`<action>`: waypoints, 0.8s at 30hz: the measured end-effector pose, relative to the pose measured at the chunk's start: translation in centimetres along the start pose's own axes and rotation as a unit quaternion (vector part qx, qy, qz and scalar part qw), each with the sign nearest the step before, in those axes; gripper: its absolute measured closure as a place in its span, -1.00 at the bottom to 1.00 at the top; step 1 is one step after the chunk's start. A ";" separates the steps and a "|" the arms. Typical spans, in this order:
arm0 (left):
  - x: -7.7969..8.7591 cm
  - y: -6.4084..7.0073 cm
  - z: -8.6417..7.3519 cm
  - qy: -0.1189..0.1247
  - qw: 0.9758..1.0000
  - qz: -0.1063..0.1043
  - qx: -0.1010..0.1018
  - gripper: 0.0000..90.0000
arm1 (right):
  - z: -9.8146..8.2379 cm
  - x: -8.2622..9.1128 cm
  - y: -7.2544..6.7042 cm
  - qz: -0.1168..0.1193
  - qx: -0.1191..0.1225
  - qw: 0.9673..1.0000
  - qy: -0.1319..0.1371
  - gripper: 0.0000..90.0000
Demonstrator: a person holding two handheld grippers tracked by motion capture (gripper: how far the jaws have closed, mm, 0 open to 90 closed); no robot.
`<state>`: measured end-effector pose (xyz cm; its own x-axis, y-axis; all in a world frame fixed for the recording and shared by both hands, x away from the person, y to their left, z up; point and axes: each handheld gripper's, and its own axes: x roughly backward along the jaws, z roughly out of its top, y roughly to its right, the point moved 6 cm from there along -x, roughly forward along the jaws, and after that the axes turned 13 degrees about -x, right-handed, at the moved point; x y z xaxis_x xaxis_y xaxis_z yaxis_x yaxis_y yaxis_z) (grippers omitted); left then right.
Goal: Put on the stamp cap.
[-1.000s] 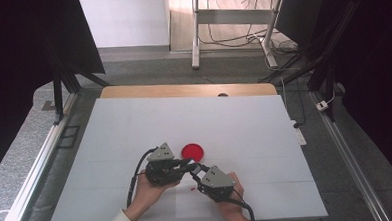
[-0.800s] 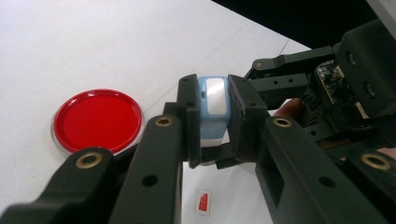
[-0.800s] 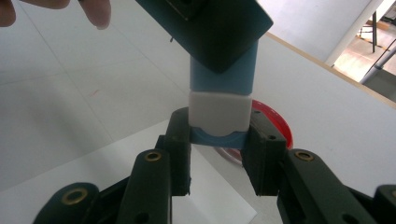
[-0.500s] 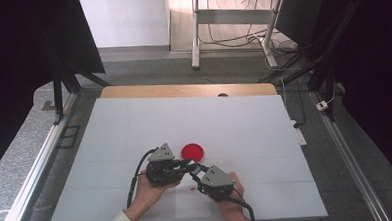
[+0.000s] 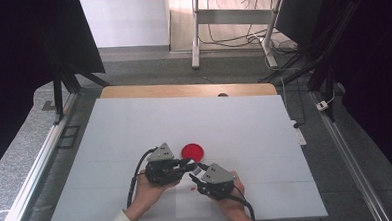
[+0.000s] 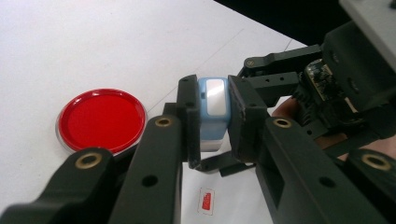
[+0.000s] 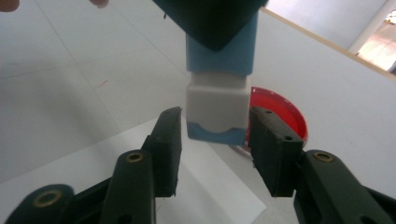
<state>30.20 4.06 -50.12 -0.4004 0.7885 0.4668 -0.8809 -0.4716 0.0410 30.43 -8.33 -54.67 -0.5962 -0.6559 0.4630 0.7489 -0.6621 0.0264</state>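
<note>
- While the left gripper (image 5: 190, 165) clamps its jaws on the small blue-and-white block (image 6: 213, 112), it holds that block up off the white table (image 5: 134, 128), near the front edge.
- Seen from the left gripper view, the block sits squarely between the two black pads, its pale top face showing.
- Directly opposite, the right gripper (image 7: 215, 140) has just been opening its jaws; they now stand apart on either side of the block's white lower end (image 7: 217, 109), with a gap visible on the left side at least.
- From the high view, both grippers meet tip to tip in the person's hands, with the right gripper (image 5: 196, 176) just below the left.
- A red round lid (image 5: 193, 151) lies flat on the table just beyond the grippers, apart from the block.
- A small red-printed label (image 6: 206, 201) lies on the table beneath the jaws.
</note>
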 end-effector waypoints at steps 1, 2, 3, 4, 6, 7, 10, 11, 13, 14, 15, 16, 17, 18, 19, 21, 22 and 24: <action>0.1 0.0 0.0 0.000 1.000 0.000 0.000 0.68 | 0.0 0.0 0.0 0.006 -0.005 1.000 -0.003 0.15; 0.1 -0.1 0.0 0.000 1.000 0.001 -0.001 0.68 | -0.1 0.0 0.0 0.009 -0.008 1.000 -0.004 0.14; 0.1 -0.1 0.0 0.001 1.000 0.001 0.000 0.68 | -0.1 0.1 0.1 0.011 -0.009 1.000 -0.005 0.13; 0.2 -0.2 0.0 0.001 1.000 0.002 0.000 0.68 | -0.1 0.1 0.1 0.015 -0.015 1.000 -0.005 0.11; 0.3 -0.3 0.0 0.002 1.000 0.003 0.000 0.68 | -0.2 0.3 0.4 0.018 -0.018 1.000 -0.006 0.09; 0.4 -0.3 0.0 0.002 1.000 0.005 -0.002 0.68 | -0.2 0.3 0.5 0.019 -0.020 1.000 -0.006 0.08; 0.5 -0.5 0.0 0.001 1.000 0.007 -0.001 0.68 | -0.6 0.9 1.1 0.021 -0.026 0.999 -0.011 0.05; 0.5 -0.6 0.0 0.002 1.000 0.008 0.000 0.68 | -0.7 1.1 1.4 0.024 -0.027 0.999 -0.013 0.04; 0.6 -0.6 0.0 0.002 1.000 0.008 0.000 0.68 | -0.9 1.7 2.0 0.021 -0.030 0.999 -0.014 0.04; 0.6 -0.7 0.0 0.003 1.000 0.008 -0.001 0.68 | -1.0 2.1 2.3 0.018 -0.031 0.999 -0.014 0.04; 0.7 -0.7 0.0 0.003 1.000 0.008 -0.001 0.68 | -1.1 2.4 2.7 0.016 -0.033 0.999 -0.015 0.04; 0.7 -0.7 0.0 0.002 1.000 0.008 -0.001 0.68 | -1.2 2.7 3.0 0.015 -0.037 0.999 -0.014 0.04; 0.8 -0.7 0.0 0.002 1.000 0.009 -0.002 0.68 | -1.3 3.1 3.4 0.013 -0.040 0.999 -0.015 0.04; 0.8 -0.7 0.0 0.002 1.000 0.010 -0.003 0.68 | -1.4 3.4 3.8 0.010 -0.041 0.999 -0.017 0.03; 0.9 -0.8 0.0 0.002 1.000 0.012 -0.004 0.68 | -1.6 3.7 4.2 0.008 -0.043 0.999 -0.018 0.03; 0.9 -0.8 0.1 0.003 1.000 0.012 -0.006 0.68 | -1.8 4.3 4.9 0.001 -0.052 0.999 -0.017 0.03; 1.0 -0.8 0.1 0.003 1.000 0.013 -0.006 0.68 | -2.0 4.8 5.4 -0.006 -0.055 0.998 -0.018 0.03; 1.0 -0.9 0.2 0.004 1.000 0.014 -0.007 0.68 | -2.1 5.3 6.2 -0.007 -0.064 0.998 -0.012 0.04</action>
<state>30.64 5.24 -49.51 -0.4269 0.7787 0.4598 -0.8729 -0.4876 0.0153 31.27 -16.69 -53.88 -0.5980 -0.6380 0.4851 0.6964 -0.7133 -0.0796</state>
